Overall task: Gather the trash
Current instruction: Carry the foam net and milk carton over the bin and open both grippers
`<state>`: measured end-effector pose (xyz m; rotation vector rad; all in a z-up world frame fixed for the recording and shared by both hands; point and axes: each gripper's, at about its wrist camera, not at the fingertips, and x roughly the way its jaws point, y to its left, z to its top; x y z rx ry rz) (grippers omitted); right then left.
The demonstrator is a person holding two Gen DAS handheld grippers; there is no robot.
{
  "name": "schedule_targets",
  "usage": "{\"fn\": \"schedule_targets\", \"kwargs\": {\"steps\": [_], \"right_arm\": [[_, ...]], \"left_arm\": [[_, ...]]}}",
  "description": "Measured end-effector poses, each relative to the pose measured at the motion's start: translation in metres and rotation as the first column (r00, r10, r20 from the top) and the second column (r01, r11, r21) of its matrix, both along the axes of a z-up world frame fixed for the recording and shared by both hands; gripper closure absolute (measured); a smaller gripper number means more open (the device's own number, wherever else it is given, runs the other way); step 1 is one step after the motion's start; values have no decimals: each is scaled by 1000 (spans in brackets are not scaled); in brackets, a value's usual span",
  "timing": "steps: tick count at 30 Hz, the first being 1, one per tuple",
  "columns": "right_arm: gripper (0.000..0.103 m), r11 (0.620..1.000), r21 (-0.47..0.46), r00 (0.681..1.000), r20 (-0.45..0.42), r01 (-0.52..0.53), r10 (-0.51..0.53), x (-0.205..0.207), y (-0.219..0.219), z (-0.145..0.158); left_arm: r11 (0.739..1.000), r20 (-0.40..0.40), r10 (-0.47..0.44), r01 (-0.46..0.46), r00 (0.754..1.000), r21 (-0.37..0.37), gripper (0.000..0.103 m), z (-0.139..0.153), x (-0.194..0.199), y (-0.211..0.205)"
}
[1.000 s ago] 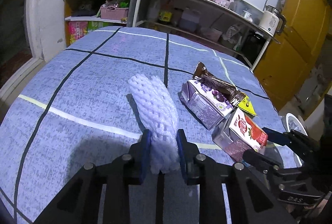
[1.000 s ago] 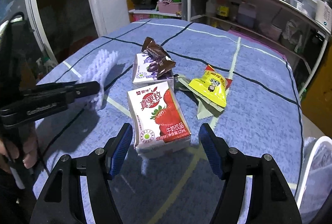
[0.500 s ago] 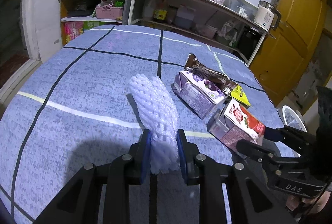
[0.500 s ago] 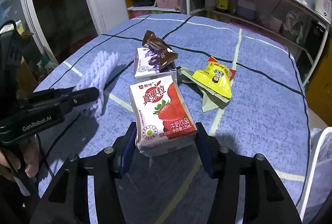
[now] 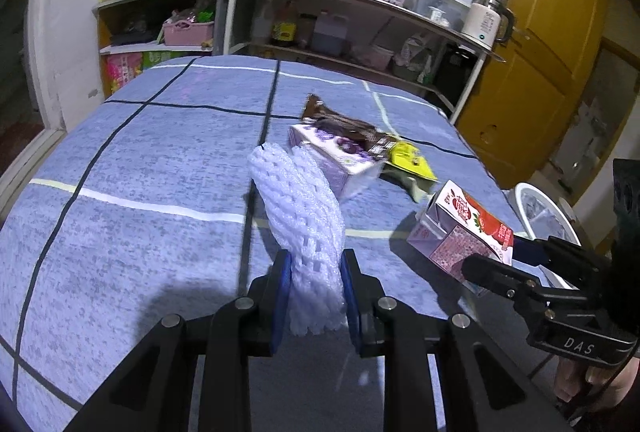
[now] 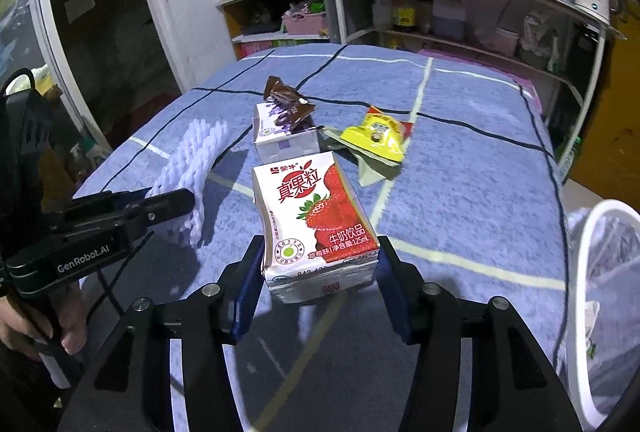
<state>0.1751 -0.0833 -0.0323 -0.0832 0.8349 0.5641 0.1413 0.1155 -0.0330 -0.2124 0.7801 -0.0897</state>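
Note:
My left gripper (image 5: 316,296) is shut on a white foam fruit net (image 5: 300,216), held above the blue tablecloth. It also shows in the right wrist view (image 6: 192,160). My right gripper (image 6: 318,284) is shut on a red strawberry milk carton (image 6: 316,216), lifted off the cloth. The carton also shows in the left wrist view (image 5: 464,228). On the table lie a purple milk carton (image 6: 280,136) with a brown wrapper (image 6: 288,102) on top, and a yellow snack packet (image 6: 376,136) beside them.
A white trash bin (image 6: 600,272) with a liner stands off the table's right edge; its rim also shows in the left wrist view (image 5: 536,204). Shelves (image 5: 320,16) with bottles and a kettle stand behind the table. A yellow door (image 5: 540,72) is at the right.
My right gripper closed on the strawberry carton and lifted it off the cloth toward the right. My left gripper kept its hold on the foam net and raised it slightly.

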Motion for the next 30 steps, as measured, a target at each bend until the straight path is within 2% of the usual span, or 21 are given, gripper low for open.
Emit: {"fn": "schedule_targets", "kwargs": {"steps": [15, 30], "right_arm": [[49, 991, 36, 992, 19, 125, -126, -25, -62, 13], [49, 964, 68, 965, 31, 258, -260, -42, -129, 20]], "left_arm": [[992, 23, -127, 126, 992, 12, 78, 17, -10, -67], [966, 37, -259, 258, 965, 24, 78, 26, -6, -135]]}}
